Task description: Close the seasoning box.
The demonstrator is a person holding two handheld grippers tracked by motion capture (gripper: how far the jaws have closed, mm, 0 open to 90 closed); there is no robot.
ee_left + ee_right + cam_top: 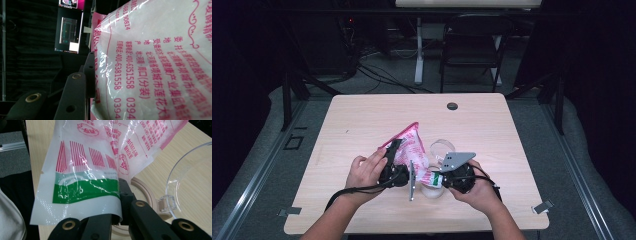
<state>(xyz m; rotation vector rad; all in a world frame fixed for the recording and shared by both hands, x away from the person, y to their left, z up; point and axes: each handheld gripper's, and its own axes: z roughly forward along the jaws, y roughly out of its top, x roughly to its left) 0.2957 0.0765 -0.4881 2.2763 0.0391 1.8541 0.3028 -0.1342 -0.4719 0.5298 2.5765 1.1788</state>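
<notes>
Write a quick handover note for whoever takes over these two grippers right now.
Left gripper: shut on the pink-printed bag, held up off the table.
Right gripper: shut on the bag's green-banded end, over the container.
Container: beige-rimmed, its clear lid hinged open, on the table beside the bag.
Done: bag lifted between both grippers.
Left: probably emptying the bag into the container; whether the bag is open cannot be told.

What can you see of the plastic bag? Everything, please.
The plastic bag is a translucent white pouch with pink print, pink edges and a green band near one end. It looks filled with white granules, creased and glossy. It is held tilted above the table, its green end over a clear-lidded container. The left gripper and right gripper each pinch an edge.
</notes>
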